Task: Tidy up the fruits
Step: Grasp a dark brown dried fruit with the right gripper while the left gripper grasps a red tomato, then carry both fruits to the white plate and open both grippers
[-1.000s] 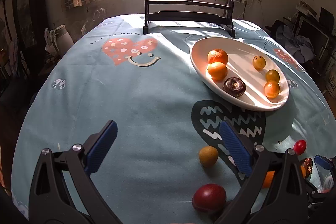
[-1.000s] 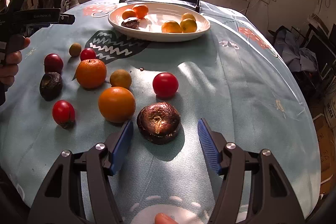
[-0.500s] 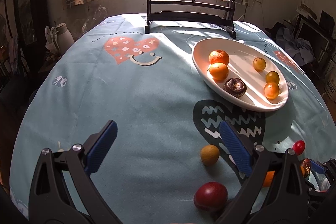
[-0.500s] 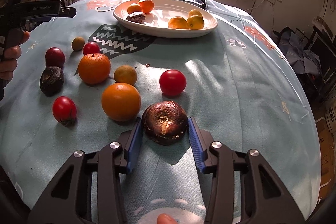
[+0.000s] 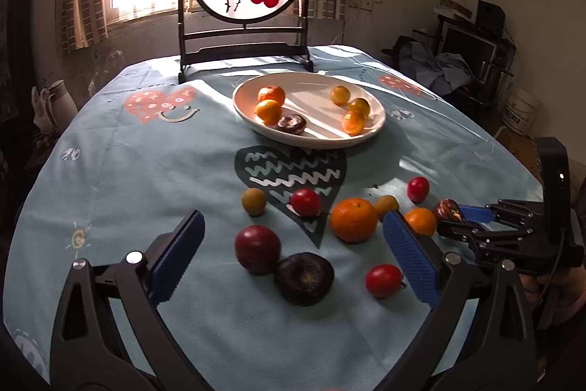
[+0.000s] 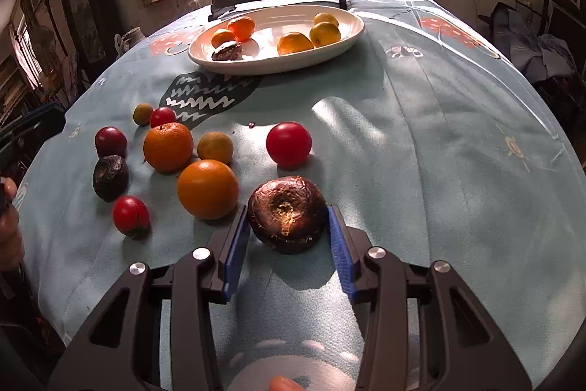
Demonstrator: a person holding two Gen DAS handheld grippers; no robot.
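Right wrist view: the right tool (image 6: 287, 244) is clamped on the dark wrinkled fruit (image 6: 287, 213) for transfer to the plate (image 6: 351, 35) ahead. The left tool (image 5: 293, 262) is held apart over the counter (image 5: 146, 189), nothing gripped.

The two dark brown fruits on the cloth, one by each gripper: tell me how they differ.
The dark fruit near the right gripper is clamped between its blue pads; the dark fruit on the left lies free, with the left gripper open around it and a dark red plum. The clamped one glints in sunlight; the free one sits in shade. Both are round, dark and wrinkled.
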